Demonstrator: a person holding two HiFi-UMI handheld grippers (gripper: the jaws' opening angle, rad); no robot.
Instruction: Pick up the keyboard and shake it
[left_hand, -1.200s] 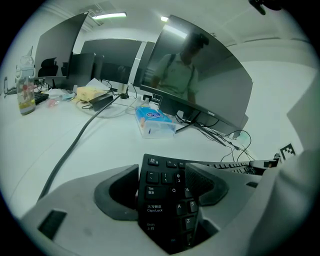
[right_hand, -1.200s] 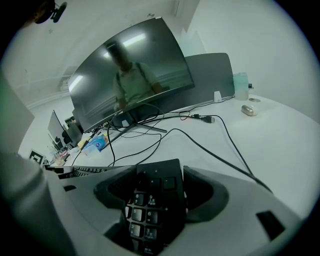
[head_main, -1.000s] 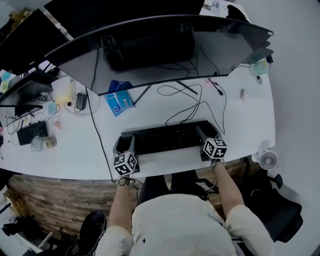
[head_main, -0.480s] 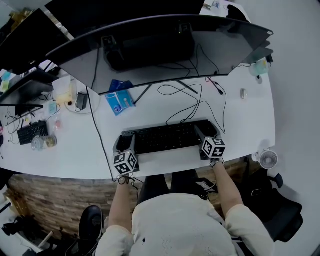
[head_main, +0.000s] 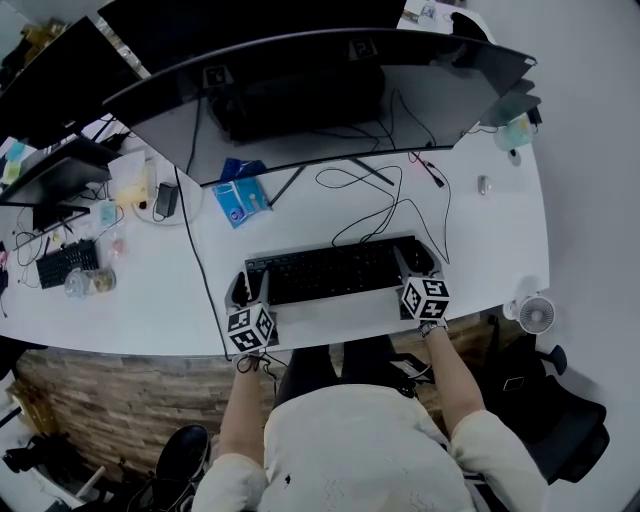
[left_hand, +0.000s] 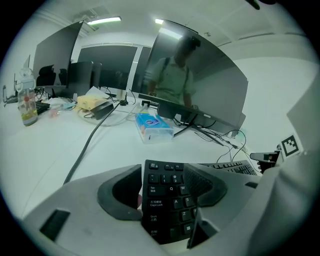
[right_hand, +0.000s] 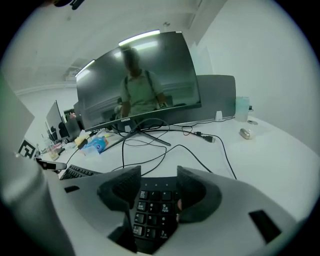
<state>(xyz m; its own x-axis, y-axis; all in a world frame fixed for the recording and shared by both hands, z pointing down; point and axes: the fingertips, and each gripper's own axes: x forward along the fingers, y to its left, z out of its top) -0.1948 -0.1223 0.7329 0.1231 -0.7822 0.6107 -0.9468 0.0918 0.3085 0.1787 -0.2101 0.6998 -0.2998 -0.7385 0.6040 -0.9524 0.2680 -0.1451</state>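
Over the white desk (head_main: 500, 250), the keyboard (head_main: 335, 270) has shifted slightly toward 12 o'clock, which suggests the lift is beginning. The left gripper (head_main: 251, 288) clamps its 9 o'clock end and the right gripper (head_main: 412, 264) its 3 o'clock end, jaws closed onto it.

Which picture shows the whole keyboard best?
The head view: the whole keyboard shows from above, left gripper and right gripper clamped on its ends. The left gripper view shows only its letter-key end, the right gripper view only its number-pad end.
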